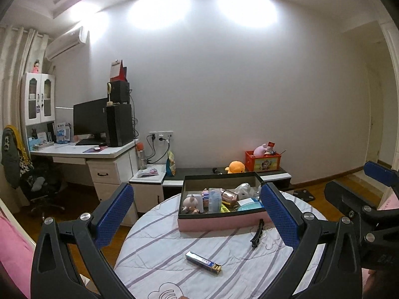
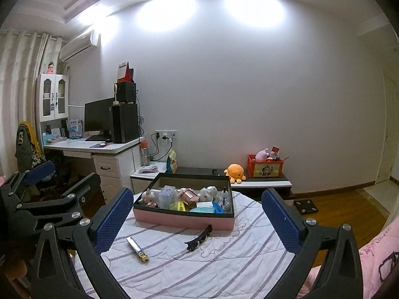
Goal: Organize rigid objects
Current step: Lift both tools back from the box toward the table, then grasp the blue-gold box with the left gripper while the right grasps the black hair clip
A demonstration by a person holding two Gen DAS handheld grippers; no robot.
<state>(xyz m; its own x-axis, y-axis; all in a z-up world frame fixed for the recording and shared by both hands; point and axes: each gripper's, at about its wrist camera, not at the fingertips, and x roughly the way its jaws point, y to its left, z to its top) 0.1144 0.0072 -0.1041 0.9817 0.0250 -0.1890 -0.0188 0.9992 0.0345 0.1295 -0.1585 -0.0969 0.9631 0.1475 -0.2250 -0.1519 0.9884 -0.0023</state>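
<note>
A pink box (image 1: 219, 221) (image 2: 184, 218) with a dark rim sits on the striped round table and holds small toys, bottles and packets. In front of it lie a black hair clip (image 1: 256, 234) (image 2: 198, 238) and a pack of batteries (image 1: 203, 262) (image 2: 137, 246). My left gripper (image 1: 197, 214) stands open above the table's near side, nothing between its blue pads. My right gripper (image 2: 197, 219) is open just as wide and empty. Each gripper shows at the edge of the other's view: the right gripper (image 1: 374, 194), the left gripper (image 2: 47, 182).
The round table (image 1: 159, 256) (image 2: 237, 261) has a white cloth with purple stripes. Behind it are a low white cabinet (image 1: 147, 184), a bench with an orange plush (image 2: 234, 170) and a red toy crate (image 2: 265, 168). A desk with a monitor (image 1: 91, 119) stands at the left.
</note>
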